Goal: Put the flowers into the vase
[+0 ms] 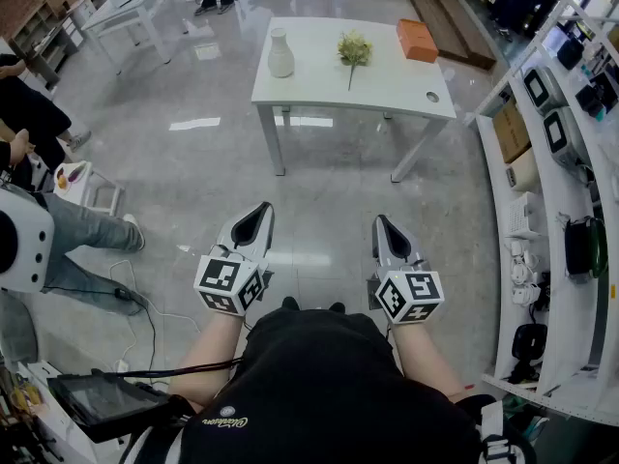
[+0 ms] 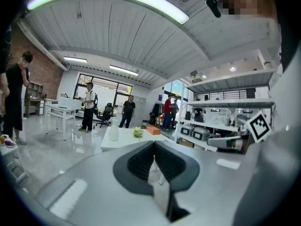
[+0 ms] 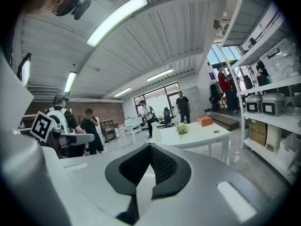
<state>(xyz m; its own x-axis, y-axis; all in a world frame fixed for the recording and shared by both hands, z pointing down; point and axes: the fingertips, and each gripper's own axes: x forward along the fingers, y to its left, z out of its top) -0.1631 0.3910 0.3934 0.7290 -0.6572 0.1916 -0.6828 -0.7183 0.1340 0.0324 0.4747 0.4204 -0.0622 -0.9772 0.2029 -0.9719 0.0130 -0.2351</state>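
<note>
close to the body, the left gripper and the right gripper are held side by side over the grey floor, both pointing to 12 o'clock and a little down. each one is clenched, the jaws meeting at the tips with nothing between them. the white table stands well apart from them, at 12 o'clock. on it the white vase is upright at 11 o'clock, and the flowers lie flat near it at 12 o'clock, the stem pointing toward the person. an orange box sits at 1 o'clock. i judge that the task is not started: this is the approach step. the next move calls for coming up to the table, releasing one gripper and taking the thin stem.
</note>
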